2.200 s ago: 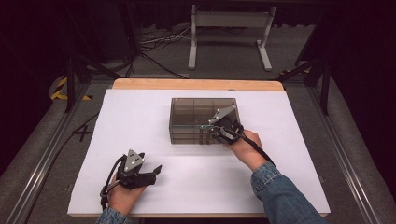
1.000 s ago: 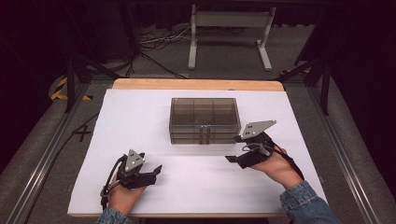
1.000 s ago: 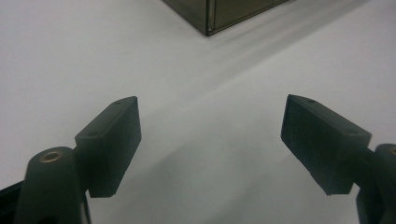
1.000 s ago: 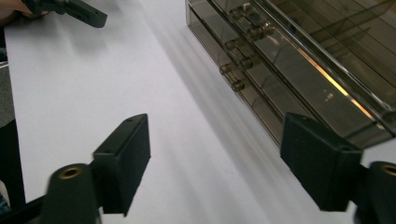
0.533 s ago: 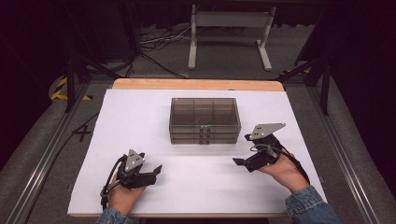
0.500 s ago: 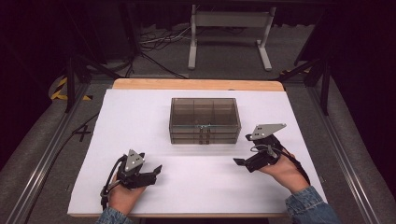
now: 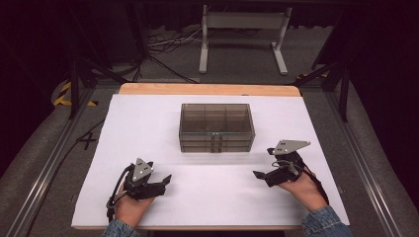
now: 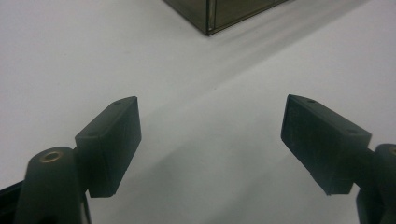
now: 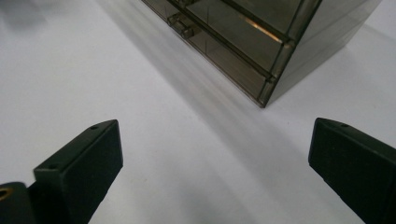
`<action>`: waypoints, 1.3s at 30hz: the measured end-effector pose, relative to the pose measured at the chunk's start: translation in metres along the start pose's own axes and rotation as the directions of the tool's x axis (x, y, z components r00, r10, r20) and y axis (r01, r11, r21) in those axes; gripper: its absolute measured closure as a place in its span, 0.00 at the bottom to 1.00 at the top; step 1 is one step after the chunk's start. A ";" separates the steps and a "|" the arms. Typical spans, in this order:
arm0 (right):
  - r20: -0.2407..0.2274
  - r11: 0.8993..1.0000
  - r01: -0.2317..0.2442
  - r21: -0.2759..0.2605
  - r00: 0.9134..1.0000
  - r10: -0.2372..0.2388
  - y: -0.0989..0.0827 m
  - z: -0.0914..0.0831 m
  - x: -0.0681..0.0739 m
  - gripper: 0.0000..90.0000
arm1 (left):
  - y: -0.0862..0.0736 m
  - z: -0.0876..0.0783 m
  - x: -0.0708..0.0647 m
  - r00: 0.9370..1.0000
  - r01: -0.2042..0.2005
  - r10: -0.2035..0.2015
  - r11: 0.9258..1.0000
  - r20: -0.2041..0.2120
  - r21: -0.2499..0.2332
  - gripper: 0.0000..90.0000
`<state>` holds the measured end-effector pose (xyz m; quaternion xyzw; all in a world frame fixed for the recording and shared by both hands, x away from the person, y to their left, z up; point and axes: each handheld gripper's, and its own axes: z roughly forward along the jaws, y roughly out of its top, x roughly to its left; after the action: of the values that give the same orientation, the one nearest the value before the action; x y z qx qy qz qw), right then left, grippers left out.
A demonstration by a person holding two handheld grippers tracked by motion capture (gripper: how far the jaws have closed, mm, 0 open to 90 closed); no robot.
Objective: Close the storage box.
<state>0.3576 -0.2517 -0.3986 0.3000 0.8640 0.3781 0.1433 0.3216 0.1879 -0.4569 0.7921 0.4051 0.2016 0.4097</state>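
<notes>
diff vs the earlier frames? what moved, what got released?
The right gripper let go of the smoky clear compartment box at its front latch and pulled back toward the person and to the right; it now rests near the table's right front. Its jaws have just been opening and stand wide with nothing between them. The box lies shut where it was. The left gripper has not moved and is open.

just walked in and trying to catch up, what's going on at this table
A person sits at a white table with a gripper in each hand. A smoky clear plastic box with compartments stands closed in the middle. The right gripper is off to the box's right, jaws just opened wide with nothing between them. The left gripper rests near the front edge, also open and empty. Neither touches the box.
</notes>
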 end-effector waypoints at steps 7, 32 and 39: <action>0.031 0.999 -0.027 -0.041 0.999 0.028 -0.015 0.002 -0.002 0.04 | 0.000 0.000 0.000 1.000 0.002 -0.002 1.000 0.000 -0.002 0.23; 0.038 1.000 -0.023 0.006 0.999 0.023 -0.039 0.028 0.005 0.02 | 0.000 0.001 0.000 1.000 0.002 -0.002 1.000 0.007 0.001 0.23; 0.039 1.000 -0.013 0.021 0.999 0.012 -0.039 0.031 0.007 0.01 | 0.000 0.001 0.000 1.000 0.003 -0.003 1.000 0.009 0.003 0.23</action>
<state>0.3508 -0.2508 -0.4487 0.3143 0.8631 0.3640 0.1545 0.3222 0.1878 -0.4571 0.7930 0.4049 0.1967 0.4105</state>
